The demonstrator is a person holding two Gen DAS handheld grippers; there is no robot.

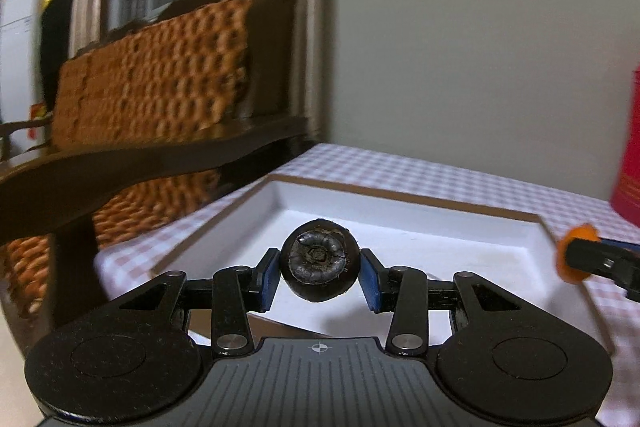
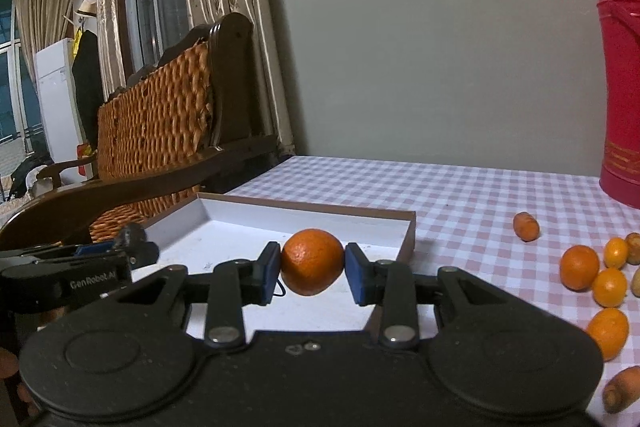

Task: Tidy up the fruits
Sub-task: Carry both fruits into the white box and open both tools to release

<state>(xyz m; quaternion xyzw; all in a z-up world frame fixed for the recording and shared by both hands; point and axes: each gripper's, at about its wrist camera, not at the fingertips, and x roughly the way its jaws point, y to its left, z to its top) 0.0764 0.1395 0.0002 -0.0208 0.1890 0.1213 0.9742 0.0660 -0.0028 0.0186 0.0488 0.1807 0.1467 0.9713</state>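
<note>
Blue rubber pads on the left tool [image 1: 319, 274] sit at either side of a dark round fruit [image 1: 319, 261]. The left pad touches it; a slim gap shows at the right pad, so whether the fruit is truly clamped I cannot tell. It hangs above the white tray [image 1: 440, 227], its dried, puckered calyx end facing the camera. If the grip is that light, the smooth, glossy skin could let it slip and bounce off the tray's hard floor.

On the right tool [image 2: 312, 267], both pads press a mandarin [image 2: 312, 261] from the sides, holding it over the tray's near edge. Its peel is dimpled and slightly soft, so it seats well, though a hard squeeze could bruise it. The two tools are close together over the same tray, and a careless release could knock them or the fruits together.

That tray is shallow, with low brown-edged walls, so a round fruit dropped from height may roll out. More oranges [image 2: 580, 267] wait on the checked cloth of the worktop [image 2: 460, 187], near a tall red plastic flask [image 2: 620, 75].
</note>
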